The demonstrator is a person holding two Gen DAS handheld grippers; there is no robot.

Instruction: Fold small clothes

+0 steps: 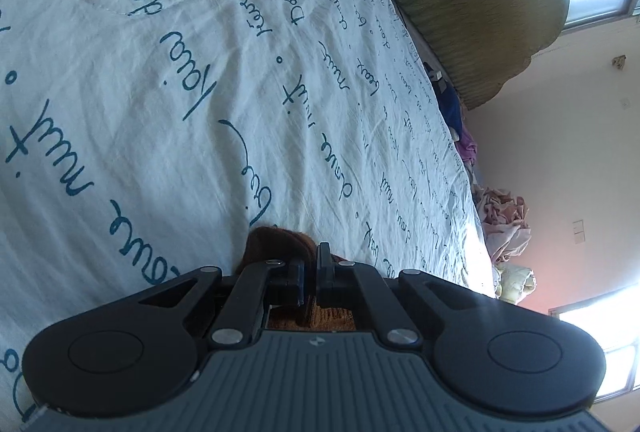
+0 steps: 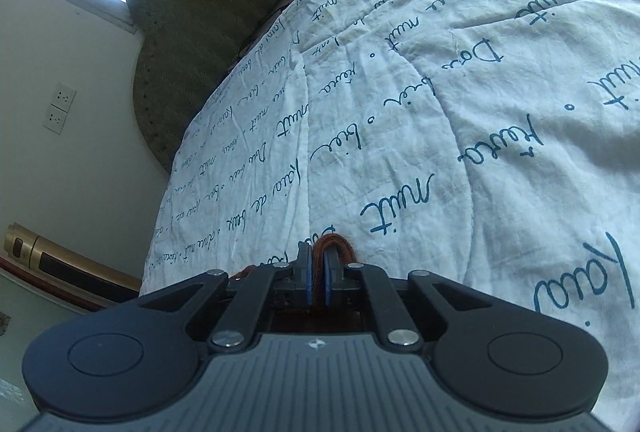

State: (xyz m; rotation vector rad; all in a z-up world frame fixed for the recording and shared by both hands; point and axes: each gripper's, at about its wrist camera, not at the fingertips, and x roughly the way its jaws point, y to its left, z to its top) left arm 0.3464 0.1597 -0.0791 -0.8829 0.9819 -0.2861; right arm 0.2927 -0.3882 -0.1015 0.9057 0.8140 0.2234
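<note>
Brown knit garment (image 1: 280, 244) is lying bunched on the white script-printed quilt (image 1: 168, 104), well in from the quilt's far edge. Left gripper (image 1: 311, 268) is pinching one part of it; right gripper (image 2: 319, 272) is clamping a ribbed edge between blue pads (image 2: 308, 278).

Matt black plastic left tongs (image 1: 311, 264) and right tongs (image 2: 319, 264) pinch a rust-brown ribbed knit garment (image 1: 276, 240) over the crinkled white quilted cotton bedspread (image 1: 168, 112).
</note>
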